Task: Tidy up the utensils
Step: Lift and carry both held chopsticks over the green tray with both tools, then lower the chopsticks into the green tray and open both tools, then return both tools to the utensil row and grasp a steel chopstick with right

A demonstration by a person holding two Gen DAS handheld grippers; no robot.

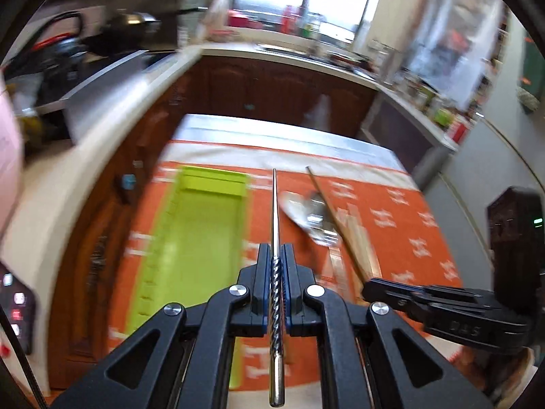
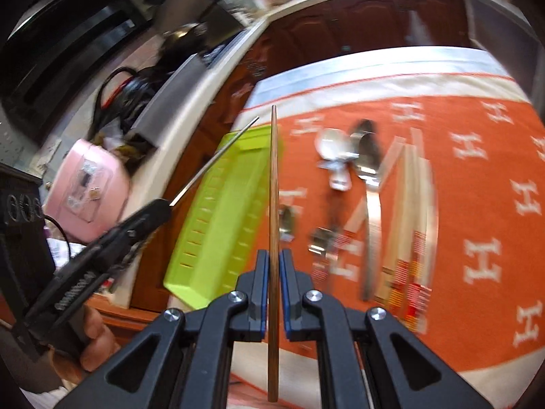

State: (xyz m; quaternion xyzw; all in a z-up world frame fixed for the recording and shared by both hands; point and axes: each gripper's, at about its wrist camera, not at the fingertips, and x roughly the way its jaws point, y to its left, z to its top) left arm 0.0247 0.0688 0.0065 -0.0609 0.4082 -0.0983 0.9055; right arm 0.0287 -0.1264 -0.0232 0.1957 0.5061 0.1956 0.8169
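My left gripper (image 1: 275,255) is shut on a metal chopstick (image 1: 274,211) with a twisted grip, held above the orange cloth beside the lime-green tray (image 1: 201,225). My right gripper (image 2: 273,262) is shut on a wooden chopstick (image 2: 273,177), held above the tray's (image 2: 221,211) right edge. The right gripper also shows in the left wrist view (image 1: 371,288) with its wooden chopstick (image 1: 337,225). The left gripper (image 2: 163,208) and the metal chopstick (image 2: 214,162) show in the right wrist view. Spoons (image 2: 368,160) and wrapped chopsticks (image 2: 415,204) lie on the cloth.
The table with the orange cloth (image 2: 477,177) stands against brown cabinets (image 1: 272,85). A cream counter (image 1: 51,187) runs on the left with a pink appliance (image 2: 88,184), cables and a pot. The tray overhangs the table's left edge.
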